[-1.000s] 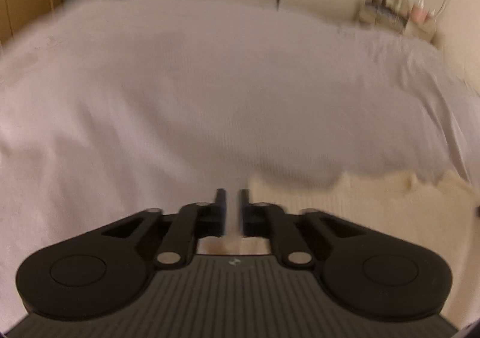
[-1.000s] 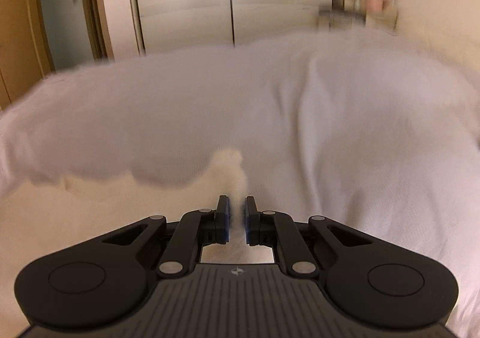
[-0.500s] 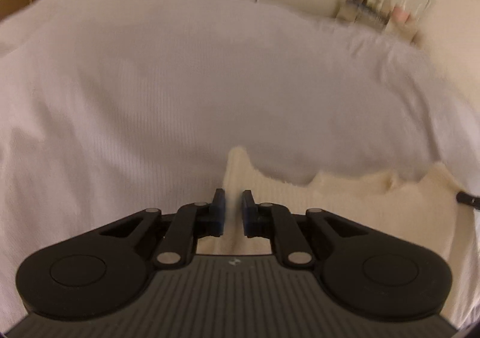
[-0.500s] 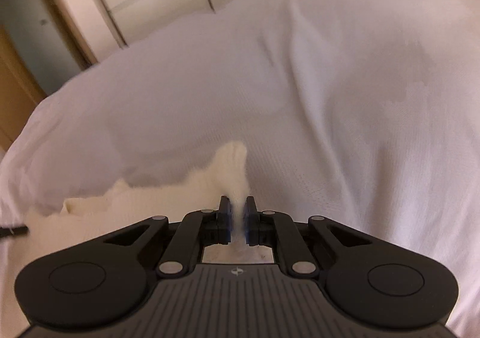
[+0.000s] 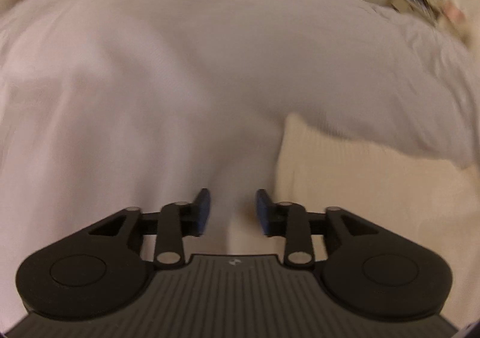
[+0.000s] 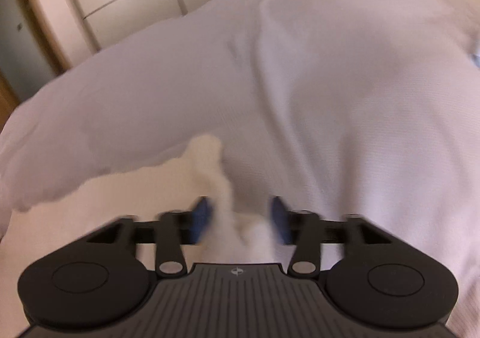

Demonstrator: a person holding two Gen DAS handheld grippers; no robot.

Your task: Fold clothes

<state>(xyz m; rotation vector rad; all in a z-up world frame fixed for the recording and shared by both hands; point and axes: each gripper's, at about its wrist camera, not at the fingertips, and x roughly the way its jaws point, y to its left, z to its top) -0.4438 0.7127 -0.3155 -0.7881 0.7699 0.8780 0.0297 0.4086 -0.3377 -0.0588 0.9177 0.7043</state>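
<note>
A white bedspread point(image 5: 186, 73) is filling most of both views, rumpled across the bed. A cream knitted garment point(image 5: 360, 185) is lying on it, at the lower right of the left wrist view and the lower left of the right wrist view, where a blurred fold point(image 6: 210, 164) is rising at centre. The left gripper point(image 5: 232, 210) is hanging with fingers apart, nothing between them. The right gripper point(image 6: 240, 218) is blurred, fingers apart around cream cloth.
</note>
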